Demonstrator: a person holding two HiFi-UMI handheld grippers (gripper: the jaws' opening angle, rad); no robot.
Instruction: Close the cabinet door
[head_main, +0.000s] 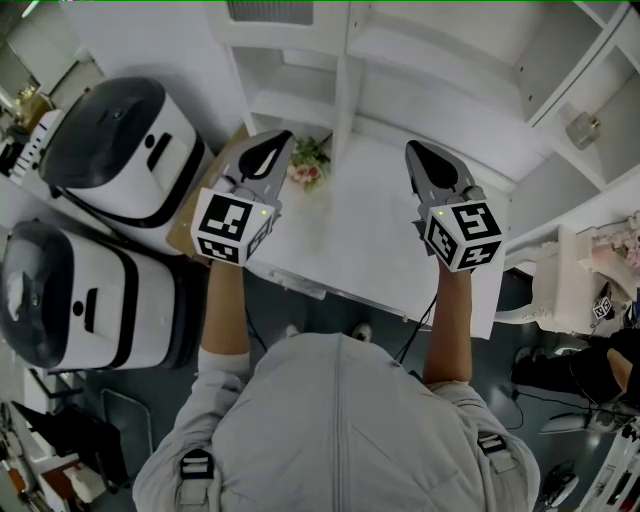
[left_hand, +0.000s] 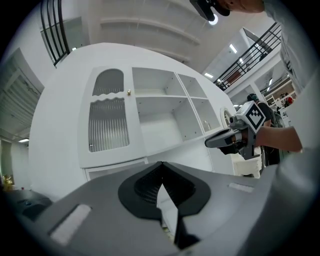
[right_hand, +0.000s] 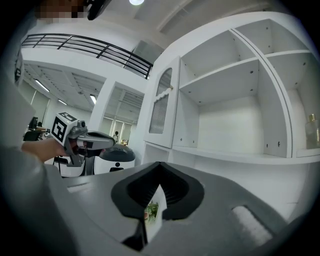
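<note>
A white cabinet with open shelves is faced. Its ribbed-glass cabinet door is seen at the cabinet's left end. Before the cabinet, the left gripper and right gripper are held level, jaws pressed together on nothing. A flower sprig is seen at the cabinet's foot.

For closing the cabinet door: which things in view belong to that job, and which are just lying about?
Job:
door
knob
left gripper, shut and empty
right gripper, shut and empty

Lying about:
flowers
bottle
two white machines
</note>
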